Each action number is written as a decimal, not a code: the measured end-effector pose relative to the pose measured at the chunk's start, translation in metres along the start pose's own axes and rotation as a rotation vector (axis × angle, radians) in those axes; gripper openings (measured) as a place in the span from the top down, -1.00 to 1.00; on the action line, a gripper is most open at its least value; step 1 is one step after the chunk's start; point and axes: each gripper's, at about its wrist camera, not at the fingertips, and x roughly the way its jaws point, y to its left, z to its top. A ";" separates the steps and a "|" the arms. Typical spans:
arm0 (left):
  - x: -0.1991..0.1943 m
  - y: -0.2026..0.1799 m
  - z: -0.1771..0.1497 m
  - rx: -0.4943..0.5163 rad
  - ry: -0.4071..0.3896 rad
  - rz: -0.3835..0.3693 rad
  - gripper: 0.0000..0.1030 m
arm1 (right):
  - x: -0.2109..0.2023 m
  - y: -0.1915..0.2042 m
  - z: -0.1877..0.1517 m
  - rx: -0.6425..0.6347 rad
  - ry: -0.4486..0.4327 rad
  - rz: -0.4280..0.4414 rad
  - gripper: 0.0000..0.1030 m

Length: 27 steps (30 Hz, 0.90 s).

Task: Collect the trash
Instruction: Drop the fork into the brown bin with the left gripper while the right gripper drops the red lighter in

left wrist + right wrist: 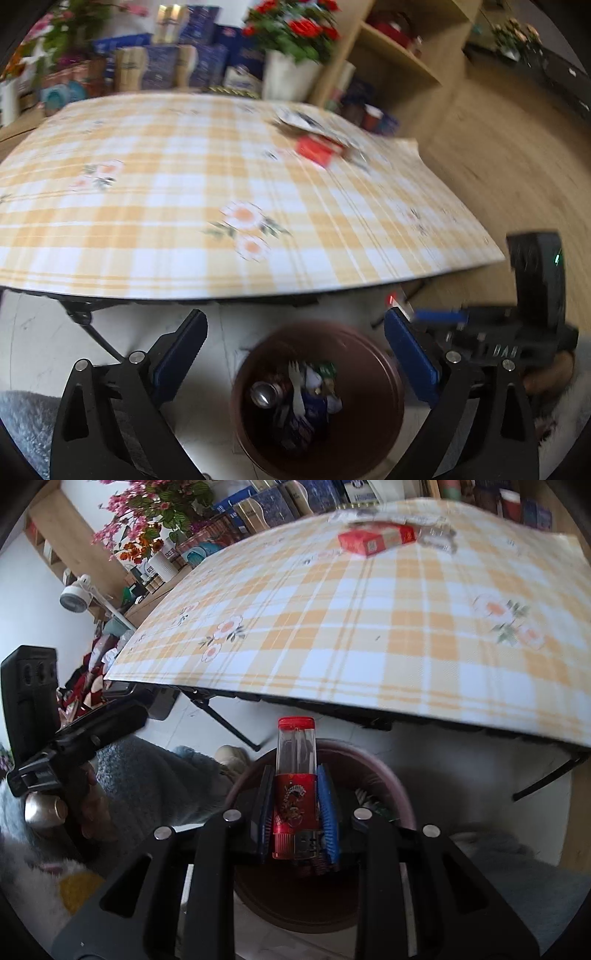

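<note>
Drop step: your right gripper clamps the lighter just above the bin; left gripper hangs wide, empty. Next: release, then red pack on far worktop

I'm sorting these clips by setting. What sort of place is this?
Most likely a lived-in room at home, perhaps doubling as storage. A folding table with a checked flowery cloth stands on a tiled floor, potted flowers and stacked boxes line wooden shelves behind it, and a brown bin sits below.
</note>
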 end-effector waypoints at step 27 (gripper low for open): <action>-0.024 0.028 0.000 -0.067 -0.155 0.165 -0.84 | 0.041 -0.012 -0.019 0.076 0.085 -0.204 -0.30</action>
